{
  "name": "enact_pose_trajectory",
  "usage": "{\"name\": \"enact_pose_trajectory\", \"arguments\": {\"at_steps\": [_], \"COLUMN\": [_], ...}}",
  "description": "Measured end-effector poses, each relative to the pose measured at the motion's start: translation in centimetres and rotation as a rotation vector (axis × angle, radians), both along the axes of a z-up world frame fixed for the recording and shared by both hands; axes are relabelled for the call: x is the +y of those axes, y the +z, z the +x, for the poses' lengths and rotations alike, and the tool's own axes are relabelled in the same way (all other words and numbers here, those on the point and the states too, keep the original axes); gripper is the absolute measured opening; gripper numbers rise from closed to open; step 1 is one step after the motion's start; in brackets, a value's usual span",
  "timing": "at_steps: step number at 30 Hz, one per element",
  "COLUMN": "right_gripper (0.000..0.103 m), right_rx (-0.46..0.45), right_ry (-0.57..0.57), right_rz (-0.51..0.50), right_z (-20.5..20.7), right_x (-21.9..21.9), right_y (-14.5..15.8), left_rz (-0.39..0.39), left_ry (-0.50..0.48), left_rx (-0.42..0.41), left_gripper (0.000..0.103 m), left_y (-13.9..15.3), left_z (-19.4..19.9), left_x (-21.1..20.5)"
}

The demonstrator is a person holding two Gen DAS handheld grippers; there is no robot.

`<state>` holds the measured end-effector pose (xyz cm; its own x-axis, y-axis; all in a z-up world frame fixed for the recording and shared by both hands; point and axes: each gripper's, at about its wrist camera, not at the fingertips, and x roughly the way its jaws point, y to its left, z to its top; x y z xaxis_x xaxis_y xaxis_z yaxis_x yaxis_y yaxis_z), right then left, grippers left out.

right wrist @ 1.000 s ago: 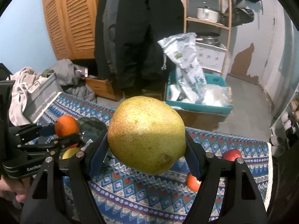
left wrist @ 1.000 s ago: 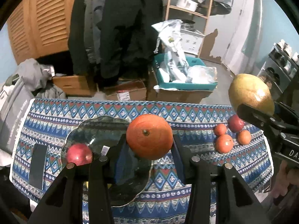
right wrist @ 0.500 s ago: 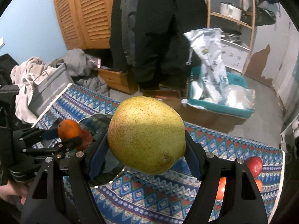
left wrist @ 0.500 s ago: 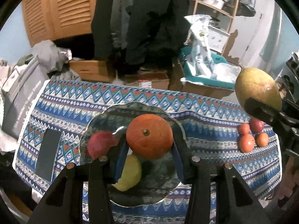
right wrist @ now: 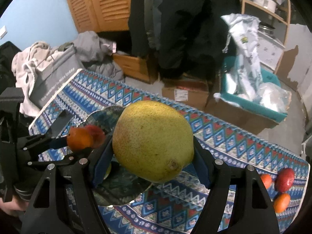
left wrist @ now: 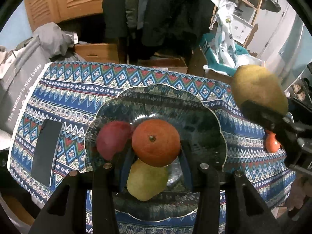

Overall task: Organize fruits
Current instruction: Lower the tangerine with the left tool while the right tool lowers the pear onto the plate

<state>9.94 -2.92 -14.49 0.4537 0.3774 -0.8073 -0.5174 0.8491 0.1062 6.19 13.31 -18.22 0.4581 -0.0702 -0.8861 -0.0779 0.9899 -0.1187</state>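
On the left of the patterned tablecloth (left wrist: 78, 89) lies a flat dark slab (left wrist: 45, 152), possibly a phone; the view is too poor to confirm. Just to its right sits the scalloped glass plate (left wrist: 206, 105), already carrying a red apple (left wrist: 114, 139) and a green-yellow pear (left wrist: 146, 183).

The left gripper (left wrist: 156, 156) is clamped on an orange (left wrist: 156, 142), stem facing the camera, held above the middle of the plate. Whether the orange touches the pear beneath cannot be determined from this angle.

The right gripper (right wrist: 152, 156) is closed around a large yellow pear (right wrist: 153, 140), held above the plate's right edge. Further right, several small orange and red fruits (right wrist: 283, 177) remain on the cloth, well apart from the plate.

Assessment: the step in hand appears to be setting both held fruits onto the plate. Recommended practice:
- Lower the orange into the bare glass to the right of the apple, not onto the pear, where it would roll.
- Release only once the fruit bears on the plate.
- Bring the large pear down afterwards at the right side, keeping the two tools apart.
- Open the jaws slowly; round fruit on smooth glass is judged likely to wander.
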Motion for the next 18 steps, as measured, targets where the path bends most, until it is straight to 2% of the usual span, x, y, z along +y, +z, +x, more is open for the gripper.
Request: {"name": "enact_pose_trajectory", "arguments": {"at_steps": [7,13,15,17,18], "right_gripper": [0.075,0.075,0.075,0.075,0.075], "right_rx": [0.054,0.093,0.103,0.110,0.118], "right_ry": [0.007,0.018,0.020,0.021,0.021], "right_rz": [-0.016,-0.026,-0.026,-0.027,-0.026], "right_z": [0.4,0.7,0.9,1.0,1.1], "right_x": [0.9,1.3,1.4,1.4,1.5], "right_y": [-2.2,-3.7,-3.9,-4.2,-4.3], "left_rz": [-0.035,-0.032,-0.028,-0.014,-0.011], "left_ry": [0.010,0.025,0.023,0.022,0.021], "left_rx": [0.064,0.082,0.073,0.069,0.068], "left_gripper": [0.046,0.047,0.053,0.063,0.064], "left_y": [-2.3,-3.0,-2.7,-2.5,-2.5], "left_z": [1.0,1.3,1.2,1.1,1.1], "left_x": [0.7,0.9,0.8,0.7,0.8]}}
